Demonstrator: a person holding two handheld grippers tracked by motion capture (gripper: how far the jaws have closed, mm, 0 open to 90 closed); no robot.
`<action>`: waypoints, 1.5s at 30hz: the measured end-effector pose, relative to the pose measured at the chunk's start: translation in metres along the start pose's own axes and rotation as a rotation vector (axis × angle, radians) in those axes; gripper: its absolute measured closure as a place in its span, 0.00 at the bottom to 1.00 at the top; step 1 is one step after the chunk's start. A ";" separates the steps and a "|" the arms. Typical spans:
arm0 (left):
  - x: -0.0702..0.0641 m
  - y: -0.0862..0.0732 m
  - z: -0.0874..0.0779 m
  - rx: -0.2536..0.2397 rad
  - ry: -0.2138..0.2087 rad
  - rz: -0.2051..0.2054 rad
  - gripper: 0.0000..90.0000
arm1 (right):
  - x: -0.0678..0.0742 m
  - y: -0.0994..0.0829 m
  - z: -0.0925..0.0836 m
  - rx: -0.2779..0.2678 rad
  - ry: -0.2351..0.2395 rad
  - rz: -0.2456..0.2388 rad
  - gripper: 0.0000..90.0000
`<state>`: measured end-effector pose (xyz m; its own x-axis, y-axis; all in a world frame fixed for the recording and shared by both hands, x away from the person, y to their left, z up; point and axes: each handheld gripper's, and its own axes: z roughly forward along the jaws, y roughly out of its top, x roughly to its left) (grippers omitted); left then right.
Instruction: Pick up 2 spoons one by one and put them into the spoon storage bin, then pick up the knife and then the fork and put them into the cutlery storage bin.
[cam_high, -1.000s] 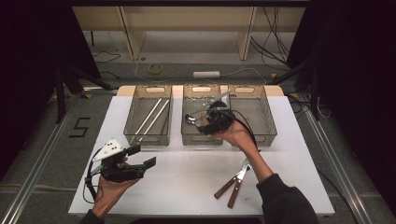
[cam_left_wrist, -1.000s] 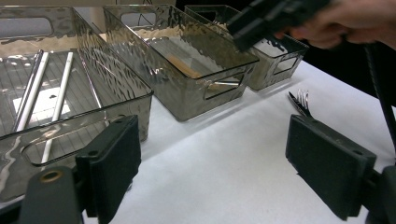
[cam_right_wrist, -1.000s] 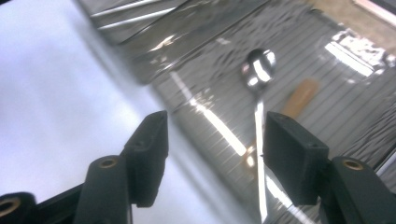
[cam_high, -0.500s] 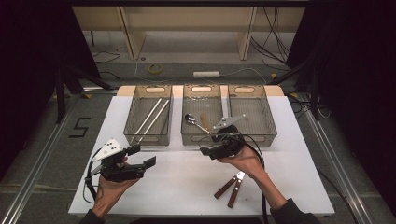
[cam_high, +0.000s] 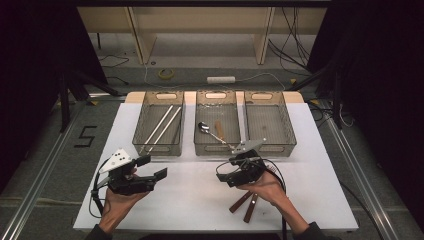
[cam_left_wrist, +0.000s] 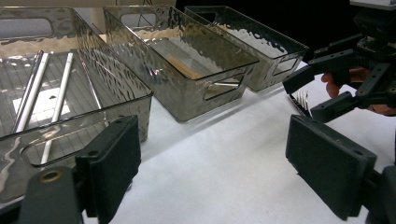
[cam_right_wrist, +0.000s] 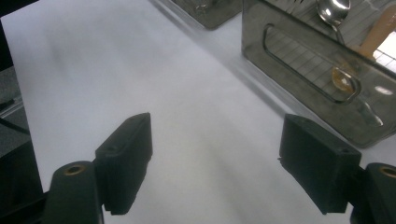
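Brown-handled cutlery (cam_high: 246, 204) lies on the white tabletop (cam_high: 200, 200) near its front edge, just under the person's right wrist, held by neither tool. Left hand-held gripper (cam_high: 152, 168): jaws wide apart and empty, above the tabletop before the left smoked-plastic bin (cam_high: 159, 146), which holds two pale straight sticks (cam_high: 161, 128). Middle smoked-plastic bin (cam_high: 216, 148): contains a metal spoon (cam_high: 204, 127) and a brown-handled utensil (cam_high: 218, 129). Right hand-held gripper (cam_high: 223, 174): jaws have just been opening and stand wide, nothing between them, above bare tabletop in front of the middle bin. Right smoked-plastic bin (cam_high: 267, 148): contents cannot be told.
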<state>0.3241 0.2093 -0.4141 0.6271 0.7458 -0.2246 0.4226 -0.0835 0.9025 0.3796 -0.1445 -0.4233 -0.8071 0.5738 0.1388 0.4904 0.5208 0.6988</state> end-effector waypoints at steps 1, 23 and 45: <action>0.000 0.000 0.000 0.000 -0.001 -0.001 0.20 | 0.001 -0.001 0.000 0.000 -0.001 0.000 0.29; 0.000 0.001 0.001 0.004 -0.003 0.001 0.20 | 0.007 -0.025 -0.001 0.070 0.019 -0.018 0.63; 0.000 0.001 0.002 0.004 -0.007 -0.002 0.20 | 0.012 -0.038 0.005 0.185 0.034 -0.091 0.97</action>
<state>0.3265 0.2078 -0.4139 0.6304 0.7417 -0.2290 0.4267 -0.0847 0.9004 0.3529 -0.1544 -0.4516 -0.8600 0.4989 0.1069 0.4644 0.6785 0.5692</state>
